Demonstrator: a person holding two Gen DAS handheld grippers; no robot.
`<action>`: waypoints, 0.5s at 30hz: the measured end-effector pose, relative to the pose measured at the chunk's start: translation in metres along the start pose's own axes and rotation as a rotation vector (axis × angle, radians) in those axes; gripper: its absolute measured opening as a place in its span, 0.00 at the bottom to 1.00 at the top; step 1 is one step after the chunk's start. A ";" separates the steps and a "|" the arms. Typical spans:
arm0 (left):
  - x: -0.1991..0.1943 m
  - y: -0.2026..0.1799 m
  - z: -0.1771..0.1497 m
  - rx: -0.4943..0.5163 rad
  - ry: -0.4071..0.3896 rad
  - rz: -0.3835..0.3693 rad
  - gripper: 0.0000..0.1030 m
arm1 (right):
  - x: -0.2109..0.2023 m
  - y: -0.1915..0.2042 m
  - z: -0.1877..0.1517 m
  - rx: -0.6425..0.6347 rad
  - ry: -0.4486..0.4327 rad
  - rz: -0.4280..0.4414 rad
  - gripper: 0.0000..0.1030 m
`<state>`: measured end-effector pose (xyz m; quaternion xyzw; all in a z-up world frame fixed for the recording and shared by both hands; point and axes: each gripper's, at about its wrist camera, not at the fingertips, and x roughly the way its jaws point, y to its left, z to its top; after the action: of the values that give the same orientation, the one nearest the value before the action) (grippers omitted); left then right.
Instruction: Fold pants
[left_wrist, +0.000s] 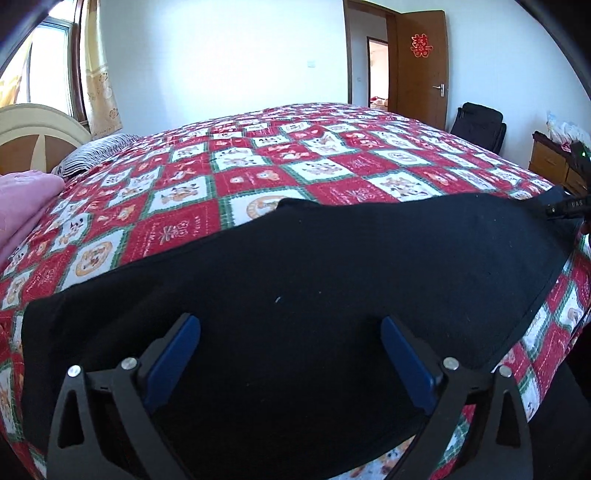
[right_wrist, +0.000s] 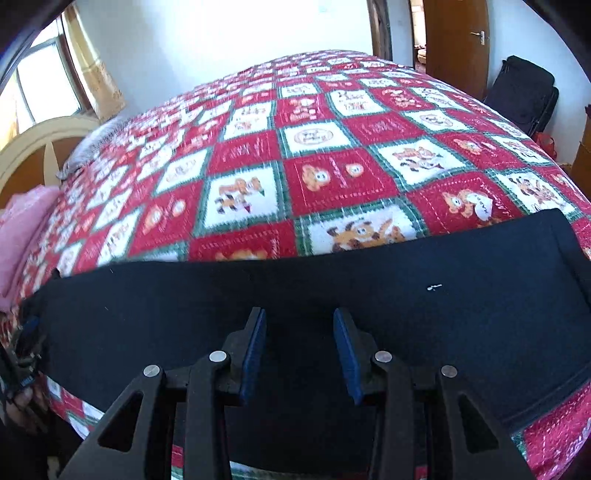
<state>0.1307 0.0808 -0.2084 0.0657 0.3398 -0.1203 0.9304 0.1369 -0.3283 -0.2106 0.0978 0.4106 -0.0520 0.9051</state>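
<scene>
Left wrist view takes in the whole bed (left_wrist: 332, 155), its red, white and green checked quilt running back to a door (left_wrist: 421, 66) that carries a red paper-cut character; I read it as the double-happiness sign, though it is small. Black pants (left_wrist: 314, 266) lie flat across the near edge of the quilt, spread wide from side to side, with a pink blanket (left_wrist: 22, 206) well off to the left by the headboard. Both tools hang over the dark cloth and hold nothing: the left gripper (left_wrist: 291, 354) has its blue pads spread wide, the right gripper (right_wrist: 300, 350) has its pads apart by a narrower gap. Judging from the flat lay, the step in hand is taking hold for a fold, and it would go best if each claw pinches a matching edge through every layer, then both lift evenly and carry the cloth over so the edges meet square, without dragging the quilt. Quilt squares bear cartoon animals and lines of stitched lettering too fine to read. A small white speck of lint (right_wrist: 434, 287) sits on the pants.
</scene>
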 end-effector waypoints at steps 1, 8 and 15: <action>0.000 -0.001 0.002 0.001 0.006 0.004 0.98 | 0.000 -0.001 0.001 0.006 0.000 0.008 0.39; -0.012 -0.023 0.020 0.031 -0.027 -0.029 0.98 | -0.024 -0.015 0.002 0.007 -0.059 -0.023 0.42; 0.003 -0.058 0.041 0.075 -0.030 -0.105 0.98 | -0.056 -0.079 -0.002 0.120 -0.115 -0.078 0.42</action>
<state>0.1424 0.0161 -0.1817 0.0808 0.3243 -0.1825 0.9247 0.0850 -0.4046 -0.1802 0.1326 0.3576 -0.1174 0.9169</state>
